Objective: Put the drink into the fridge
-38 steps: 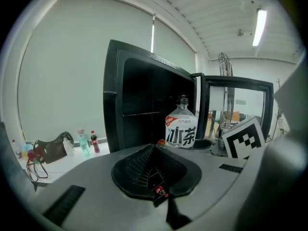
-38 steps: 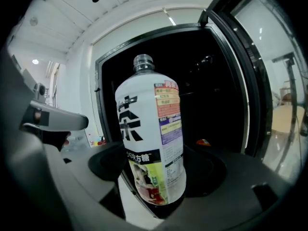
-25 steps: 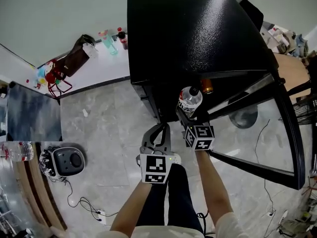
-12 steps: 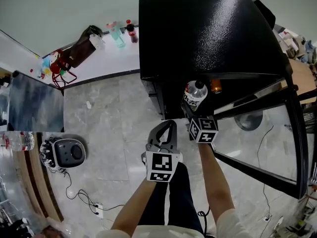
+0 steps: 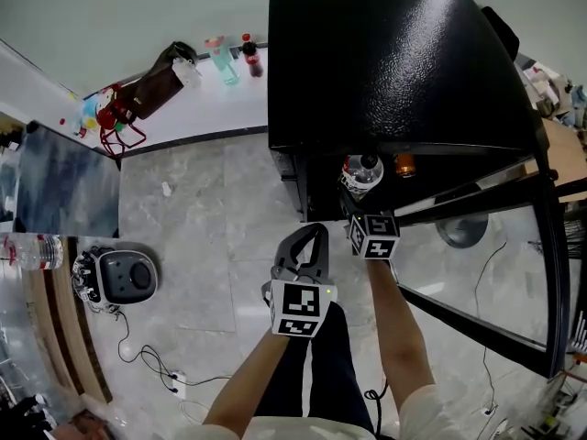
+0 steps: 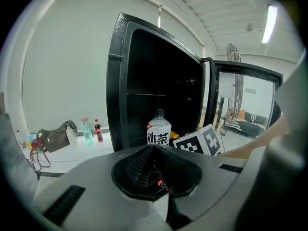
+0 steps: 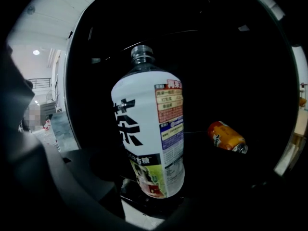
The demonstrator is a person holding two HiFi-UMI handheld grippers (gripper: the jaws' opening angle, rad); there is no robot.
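**A:** What has shifted over the last second?

**B:** The right gripper has carried the drink bottle further into the mouth of the black fridge. The cap now sits just under the fridge's top edge.

**A:** What is left of the fridge?

**B:** A dark bag, a teal bottle and a red-capped dark bottle sit on a white ledge by the wall, well apart from the fridge (no gripper is near them).

**A:** The left gripper?

**B:** The left gripper hangs in front of the fridge, short of its opening. Its jaws are together with nothing between them.

**A:** And the right?

**B:** It is clamped on the bottle's lower part. The bottle stands upright inside the fridge opening. Whether its base rests on a shelf, I can't tell.

**A:** Anything else in there?

**B:** An orange can lies on its side just right of the bottle, not touching it. Further right, the fridge's glass door stands swung open.
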